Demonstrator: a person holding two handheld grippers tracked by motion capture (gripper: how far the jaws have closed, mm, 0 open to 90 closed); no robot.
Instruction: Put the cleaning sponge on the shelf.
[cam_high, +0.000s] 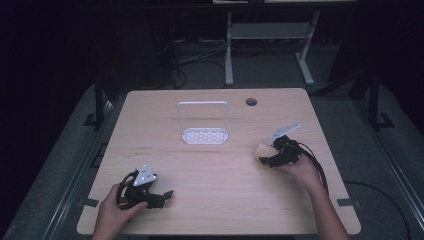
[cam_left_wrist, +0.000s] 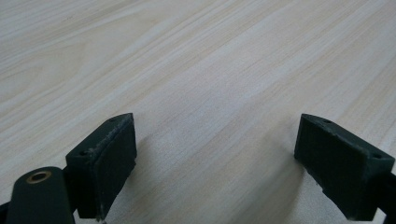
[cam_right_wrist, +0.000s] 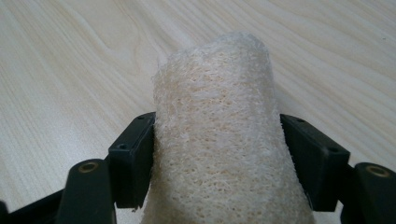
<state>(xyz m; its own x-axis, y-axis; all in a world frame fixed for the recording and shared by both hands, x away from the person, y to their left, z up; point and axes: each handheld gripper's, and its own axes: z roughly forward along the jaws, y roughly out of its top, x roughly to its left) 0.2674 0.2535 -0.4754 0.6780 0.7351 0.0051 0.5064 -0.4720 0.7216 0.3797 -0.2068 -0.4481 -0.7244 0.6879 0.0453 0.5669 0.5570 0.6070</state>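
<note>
From the high view I am holding the loofah sponge (cam_high: 263, 148) off the bench's (cam_high: 215, 200) right side, the white rack (cam_high: 204, 124) well apart. My right gripper (cam_right_wrist: 217, 154) is pinching its fibrous sides; squeezing evenly should stop slipping. My left gripper (cam_left_wrist: 215, 154) is gaping wide over bare wood.

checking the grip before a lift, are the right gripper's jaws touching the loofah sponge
Touching. In the right gripper view both black jaws of the right gripper press flat against the sides of the loofah sponge, with no gap on either side.
</note>
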